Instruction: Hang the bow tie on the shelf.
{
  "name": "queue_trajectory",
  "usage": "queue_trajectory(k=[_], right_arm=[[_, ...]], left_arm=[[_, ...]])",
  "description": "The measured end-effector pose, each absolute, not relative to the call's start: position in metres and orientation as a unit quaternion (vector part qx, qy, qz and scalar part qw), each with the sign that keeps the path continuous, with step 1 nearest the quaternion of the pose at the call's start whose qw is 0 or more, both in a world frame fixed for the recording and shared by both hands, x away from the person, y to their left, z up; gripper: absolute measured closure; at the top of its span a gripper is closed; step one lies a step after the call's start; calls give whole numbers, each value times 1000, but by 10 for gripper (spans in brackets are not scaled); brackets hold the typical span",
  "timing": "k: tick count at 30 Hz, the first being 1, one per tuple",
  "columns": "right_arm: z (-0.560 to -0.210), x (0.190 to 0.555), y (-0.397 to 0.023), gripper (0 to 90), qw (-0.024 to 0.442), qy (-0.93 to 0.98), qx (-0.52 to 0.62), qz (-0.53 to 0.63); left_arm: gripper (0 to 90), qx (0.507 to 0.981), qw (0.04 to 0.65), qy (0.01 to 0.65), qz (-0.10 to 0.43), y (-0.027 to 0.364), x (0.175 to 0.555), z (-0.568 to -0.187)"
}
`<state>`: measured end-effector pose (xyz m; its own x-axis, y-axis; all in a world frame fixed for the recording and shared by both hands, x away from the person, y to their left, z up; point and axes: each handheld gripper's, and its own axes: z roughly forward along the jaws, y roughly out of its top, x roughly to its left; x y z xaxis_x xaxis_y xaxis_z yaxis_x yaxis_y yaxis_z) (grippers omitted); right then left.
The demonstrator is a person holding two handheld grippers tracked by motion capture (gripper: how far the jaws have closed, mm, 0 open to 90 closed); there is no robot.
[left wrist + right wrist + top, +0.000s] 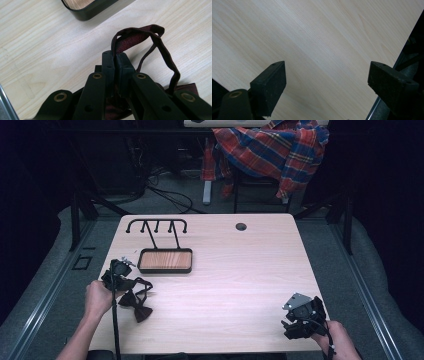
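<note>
Pinching bow tie [140, 40] strap | left gripper [115, 58] | labels unreadable

No text, label, brand, number or sign can be read on anything here.

Two black hand-held grippers. The left gripper [115, 58] has flat linkage arms with brass rivets and a black cable trailing back. The right gripper [327, 75] carries square rubbery pads and a grey three-cornered top plate. Forearms are bare, unsleeved.

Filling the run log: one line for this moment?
left gripper: shut on bow tie strap | right gripper: open, idle over table | stand: bare
</note>
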<state>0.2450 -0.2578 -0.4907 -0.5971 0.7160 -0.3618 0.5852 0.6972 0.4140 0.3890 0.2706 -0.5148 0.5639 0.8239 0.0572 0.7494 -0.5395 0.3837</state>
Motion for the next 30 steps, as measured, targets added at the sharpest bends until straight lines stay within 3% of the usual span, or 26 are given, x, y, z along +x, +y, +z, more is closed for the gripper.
queue_trajectory(k=[30], right_arm=[[-492, 245, -258, 148, 256, 883, 370, 132]], left_arm=[[864, 851, 191, 465, 149, 279, 379, -489]])
